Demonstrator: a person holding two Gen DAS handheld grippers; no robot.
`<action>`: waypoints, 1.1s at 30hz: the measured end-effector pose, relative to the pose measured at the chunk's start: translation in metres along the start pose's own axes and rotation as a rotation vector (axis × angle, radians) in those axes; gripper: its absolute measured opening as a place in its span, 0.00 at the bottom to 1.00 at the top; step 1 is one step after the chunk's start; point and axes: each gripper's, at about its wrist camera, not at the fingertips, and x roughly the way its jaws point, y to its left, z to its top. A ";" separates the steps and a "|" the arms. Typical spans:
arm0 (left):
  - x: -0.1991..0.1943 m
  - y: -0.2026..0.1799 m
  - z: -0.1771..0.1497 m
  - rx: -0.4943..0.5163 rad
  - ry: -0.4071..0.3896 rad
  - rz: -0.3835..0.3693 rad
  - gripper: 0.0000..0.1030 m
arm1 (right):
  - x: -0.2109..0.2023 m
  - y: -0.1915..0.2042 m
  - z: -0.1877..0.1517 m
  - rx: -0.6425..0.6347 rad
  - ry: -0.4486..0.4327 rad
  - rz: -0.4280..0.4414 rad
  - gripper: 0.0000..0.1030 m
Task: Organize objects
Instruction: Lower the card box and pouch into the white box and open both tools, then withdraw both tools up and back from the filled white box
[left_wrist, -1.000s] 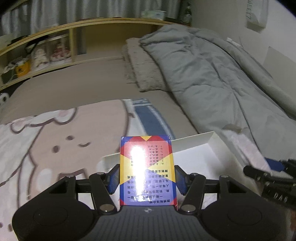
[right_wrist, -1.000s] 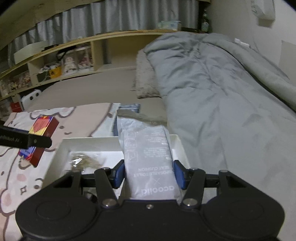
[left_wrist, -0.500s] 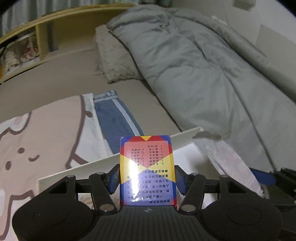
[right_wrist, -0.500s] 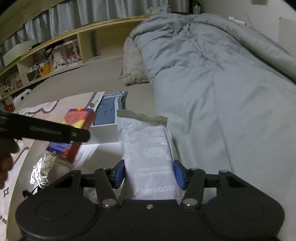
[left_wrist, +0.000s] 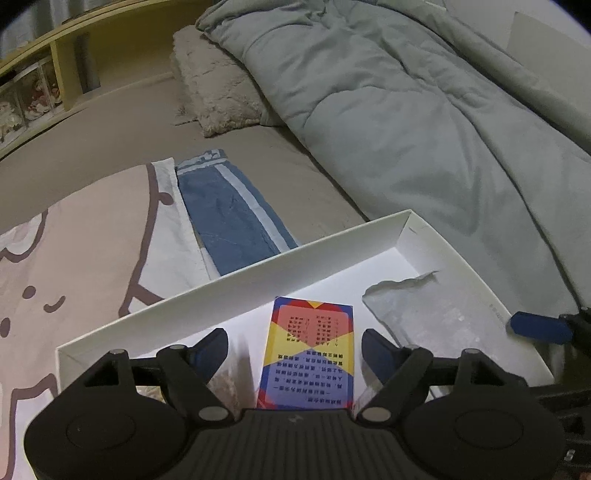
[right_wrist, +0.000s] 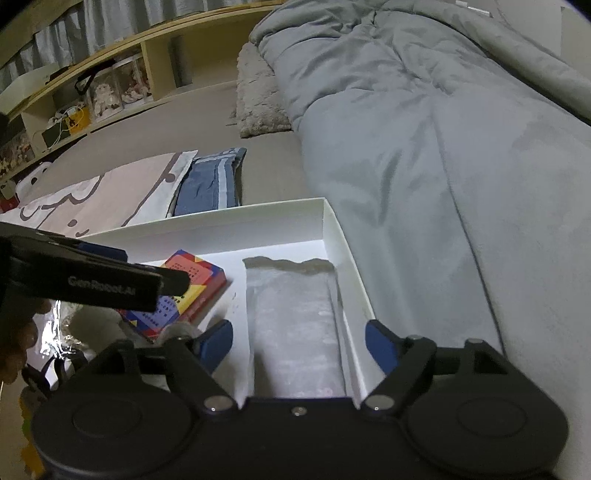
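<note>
Card box (left_wrist: 308, 356) and packet (right_wrist: 295, 325) lie in tray (left_wrist: 258, 273), tools spread.

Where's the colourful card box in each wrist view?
Left wrist: colourful card box lies bottom centre, between the open left tongs.
Right wrist: left of centre, partly behind the left tongs.
Shared landmark: white tray, far right corner.

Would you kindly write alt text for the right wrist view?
The open right hand-held gripper hovers over a clear plastic packet lying in a white box on a bed. Left of it lies a colourful card box under the left hand-held gripper; a grey duvet lies alongside.
</note>
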 end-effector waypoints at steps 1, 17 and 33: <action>-0.003 0.000 -0.001 -0.001 0.000 -0.001 0.78 | -0.002 0.000 0.000 0.000 0.000 -0.004 0.77; -0.078 0.011 -0.018 -0.018 -0.024 0.000 0.80 | -0.055 0.018 0.006 -0.012 -0.009 -0.009 0.78; -0.160 0.036 -0.050 -0.062 -0.067 0.037 0.93 | -0.120 0.054 -0.002 -0.001 -0.033 -0.012 0.82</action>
